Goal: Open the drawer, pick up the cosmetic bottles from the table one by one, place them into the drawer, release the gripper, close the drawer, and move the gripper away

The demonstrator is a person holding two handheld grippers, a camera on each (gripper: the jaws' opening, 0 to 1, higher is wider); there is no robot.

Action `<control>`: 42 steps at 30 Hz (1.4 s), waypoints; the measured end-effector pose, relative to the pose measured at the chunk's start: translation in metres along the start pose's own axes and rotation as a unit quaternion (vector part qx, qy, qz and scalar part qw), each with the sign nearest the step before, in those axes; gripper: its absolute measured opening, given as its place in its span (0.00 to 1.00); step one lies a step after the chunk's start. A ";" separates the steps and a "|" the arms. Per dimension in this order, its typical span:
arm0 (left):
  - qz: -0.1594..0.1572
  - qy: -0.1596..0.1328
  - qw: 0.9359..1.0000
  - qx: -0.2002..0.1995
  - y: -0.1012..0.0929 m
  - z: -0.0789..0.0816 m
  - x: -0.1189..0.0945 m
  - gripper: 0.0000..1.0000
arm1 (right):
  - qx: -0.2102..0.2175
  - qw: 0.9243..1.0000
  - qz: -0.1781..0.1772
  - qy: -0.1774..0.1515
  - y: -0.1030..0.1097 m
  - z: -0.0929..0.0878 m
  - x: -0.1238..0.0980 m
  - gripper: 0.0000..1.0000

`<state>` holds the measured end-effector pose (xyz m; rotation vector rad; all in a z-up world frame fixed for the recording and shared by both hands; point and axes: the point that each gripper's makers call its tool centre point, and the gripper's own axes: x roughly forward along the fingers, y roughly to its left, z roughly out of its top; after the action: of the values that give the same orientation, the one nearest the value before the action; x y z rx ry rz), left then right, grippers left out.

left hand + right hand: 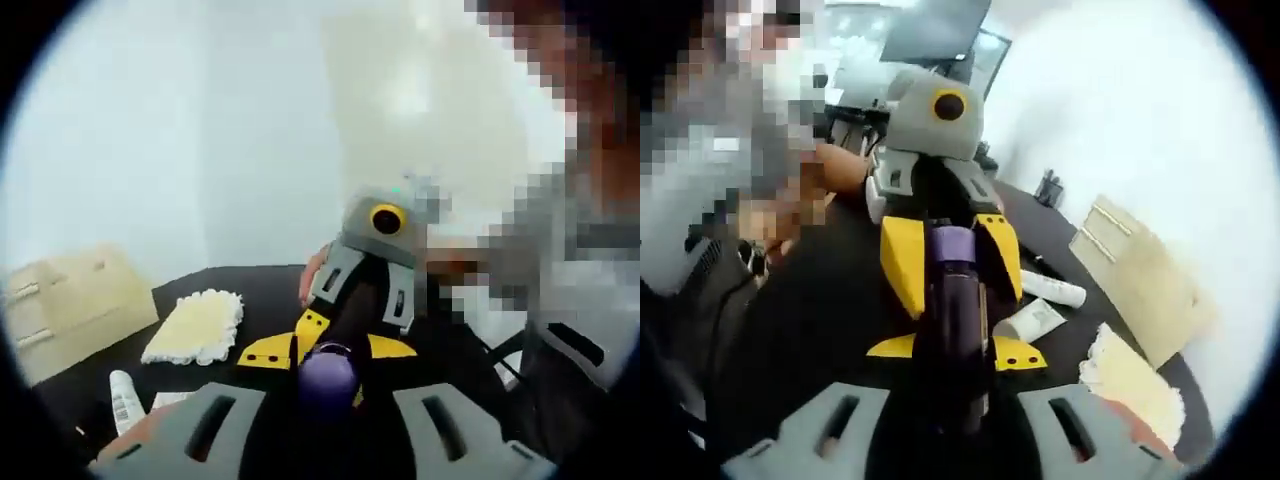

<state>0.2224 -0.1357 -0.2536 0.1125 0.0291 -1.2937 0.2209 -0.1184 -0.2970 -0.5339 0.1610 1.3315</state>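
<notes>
bottle (958, 300), dark with purple cap, sits between both grippers: i see the left gripper (950, 262) clenched on it in the right gripper view, the right gripper (340, 335) gripping it in the left gripper view. drawer unit (70, 305) closed. white bottle (1052, 290) lies on table (265, 295).

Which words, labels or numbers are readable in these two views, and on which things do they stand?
None can be read.
White tube: dark barcode-like print, too blurred.
Purple bottle: no legible label.
Flat white packet: print too faint to read.
</notes>
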 end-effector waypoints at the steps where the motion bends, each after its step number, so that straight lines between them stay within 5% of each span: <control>1: 0.001 -0.006 1.000 -0.003 0.002 0.002 -0.001 0.22 | 0.015 1.000 0.005 -0.005 0.000 0.000 -0.001 0.22; 8: -0.002 -0.041 0.998 -0.037 0.008 0.013 -0.007 0.30 | 0.085 0.995 0.023 -0.049 -0.003 0.003 -0.007 0.21; 13: -0.001 -0.045 0.998 -0.052 0.011 0.013 -0.008 0.31 | 0.118 0.992 0.024 -0.042 -0.007 -0.003 -0.007 0.20; 18: 0.009 -0.058 0.996 -0.064 0.017 0.016 -0.013 0.30 | 0.208 0.975 0.044 -0.062 -0.012 -0.001 -0.010 0.19; 20: 0.012 -0.064 0.995 -0.074 0.021 0.018 -0.016 0.30 | 0.257 0.962 0.048 -0.077 -0.019 0.001 -0.013 0.18; 22: 0.015 -0.072 0.994 -0.083 0.024 0.020 -0.018 0.30 | 0.303 0.947 0.042 -0.101 -0.029 0.005 -0.016 0.03; 23: 0.016 -0.073 0.994 -0.086 0.025 0.020 -0.019 0.30 | 0.303 0.944 0.028 -0.129 -0.042 0.012 -0.020 0.00; 24: 0.018 -0.073 0.993 -0.086 0.025 0.020 -0.019 0.30 | 0.307 0.944 0.052 -0.113 -0.036 0.009 -0.025 0.00; 25: 0.019 -0.074 0.993 -0.086 0.025 0.020 -0.019 0.30 | 0.304 0.945 0.047 -0.110 -0.038 0.008 -0.029 0.00; 27: 0.018 -0.074 0.993 -0.085 0.025 0.021 -0.018 0.30 | 0.240 0.966 0.015 -0.097 -0.037 0.007 -0.033 0.00; 28: 0.017 -0.074 0.993 -0.085 0.025 0.021 -0.018 0.30 | 0.222 0.970 0.003 -0.101 -0.036 0.012 -0.034 0.00; 34: 0.018 -0.070 0.994 -0.085 0.025 0.018 -0.018 0.29 | 0.166 0.979 0.012 -0.114 -0.020 0.028 -0.040 0.00; 37: 0.022 -0.069 0.995 -0.074 0.024 0.020 -0.019 0.29 | 0.130 0.984 0.045 -0.113 -0.003 0.034 -0.044 0.11; 42: 0.033 -0.067 0.996 -0.057 0.025 0.021 -0.024 0.29 | 0.007 0.989 0.095 -0.108 0.041 0.043 -0.054 0.19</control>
<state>0.2390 -0.1082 -0.2292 -0.0712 -0.0148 -1.2285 0.1607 -0.1403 -0.2487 -0.3655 0.0421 1.5644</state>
